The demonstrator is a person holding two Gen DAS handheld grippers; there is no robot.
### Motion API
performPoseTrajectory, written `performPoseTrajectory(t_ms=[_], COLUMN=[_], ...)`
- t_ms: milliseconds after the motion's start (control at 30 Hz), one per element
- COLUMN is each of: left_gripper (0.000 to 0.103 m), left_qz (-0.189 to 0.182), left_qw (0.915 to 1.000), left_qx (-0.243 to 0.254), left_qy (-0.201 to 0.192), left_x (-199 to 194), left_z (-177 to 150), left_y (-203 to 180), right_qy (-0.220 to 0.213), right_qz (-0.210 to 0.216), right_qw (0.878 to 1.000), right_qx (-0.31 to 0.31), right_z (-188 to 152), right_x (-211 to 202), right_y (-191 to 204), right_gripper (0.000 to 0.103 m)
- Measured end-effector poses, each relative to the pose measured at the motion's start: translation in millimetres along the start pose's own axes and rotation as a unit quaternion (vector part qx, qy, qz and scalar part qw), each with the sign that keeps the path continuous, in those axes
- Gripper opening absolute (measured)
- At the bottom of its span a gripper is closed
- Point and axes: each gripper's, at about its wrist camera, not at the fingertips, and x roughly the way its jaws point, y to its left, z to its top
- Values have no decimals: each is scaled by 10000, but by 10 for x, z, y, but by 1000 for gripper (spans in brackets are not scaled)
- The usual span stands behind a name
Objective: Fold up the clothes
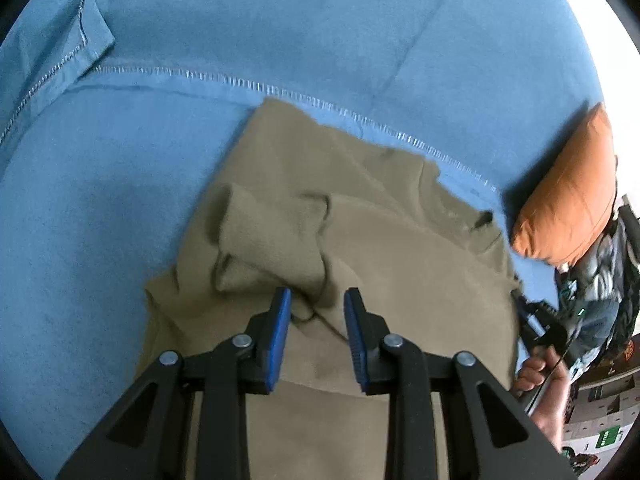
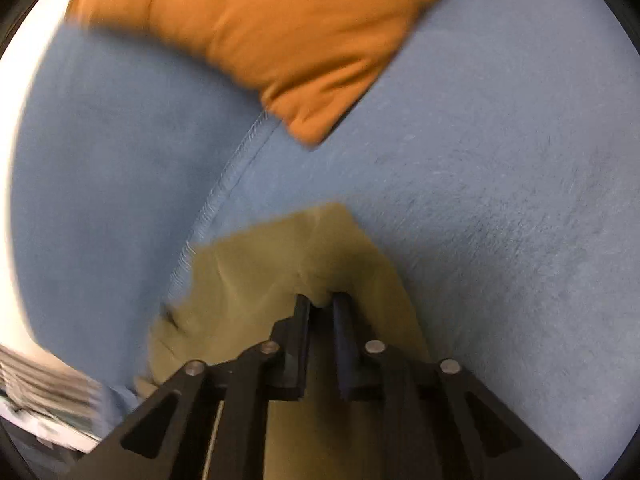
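Blue-padded left claw [image 1: 318,304] hovers apart over the olive garment [image 1: 360,220], rumpled on the blue sofa [image 1: 280,20]. Right claw [image 2: 322,304] is clamped on its edge; pull taut before folding, clear of the orange cushion [image 2: 280,32].

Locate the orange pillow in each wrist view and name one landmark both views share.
Left wrist: the orange pillow leans at the right edge, beyond the olive garment.
Right wrist: it fills the top centre, above the right hand-held gripper.
Shared landmark: the stitched seam of the blue cover.
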Motion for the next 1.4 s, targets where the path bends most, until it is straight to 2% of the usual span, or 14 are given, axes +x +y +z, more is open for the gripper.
performPoseTrajectory(t_ms=[100, 200, 300, 367, 467, 533, 567, 600, 633, 700, 767, 933, 1200, 1400], left_gripper=[27, 27, 27, 26, 25, 27, 28, 28, 28, 27, 28, 37, 37, 37], left_qz=[-54, -132, -242, 106, 147, 106, 195, 594, 888, 840, 791, 842, 1083, 1109], left_qw=[9995, 9988, 9996, 9971, 9972, 9999, 9992, 9957, 9909, 9913, 9916, 9904, 9860, 9852], left_qx=[95, 154, -77, -277, -374, 14, 311, 710, 1010, 1010, 1013, 1069, 1255, 1252], left_qy=[-284, -445, 89, 699, 630, 101, -126, -56, 9, 113, 164, -234, -190, -380], left_x=[-153, -220, 57, 356, 300, 159, 139, 259, 335, 225, 87, -491, -1039, -1478], left_z=[80, 145, 146, 77, 56, 87, 84, 36, -3, -33, -65, -299, -936, -1325], left_y=[34, 101, 253, 392, 439, 338, 292, 277, 269, 298, 322, 376, 715, 1049], right_qy=[-225, 27, 281, 449, 480, 293, 461, 628, 560, 437, 98, -79, -81, -139], right_qz=[-450, -560, -668, -740, -1064, -1018, -1416, -1813, -1539, -1490, -1361, -1744, -1745, -1431], right_qw=[9984, 9965, 9923, 9883, 9837, 9816, 9721, 9602, 9699, 9810, 9828, 9686, 9707, 9753], right_qx=[-238, -620, -1001, -1254, -1366, -1586, -1811, -2031, -1803, -1164, -1242, -1772, -1650, -1677], right_z=[-15, -224, -433, -572, -815, -894, -945, -995, -1042, -1053, -1141, -1569, -2128, -2494], right_x=[-184, -270, -355, -412, -576, -742, -675, -607, -710, -1068, -1473, -2095, -2701, -3095], right_y=[206, 291, 376, 432, 253, 272, 198, 124, 34, -23, 81, 9, -209, -271], right_gripper=[12, 14, 15, 18, 17, 19, 19, 19, 19, 25, 26, 36, 36, 36])
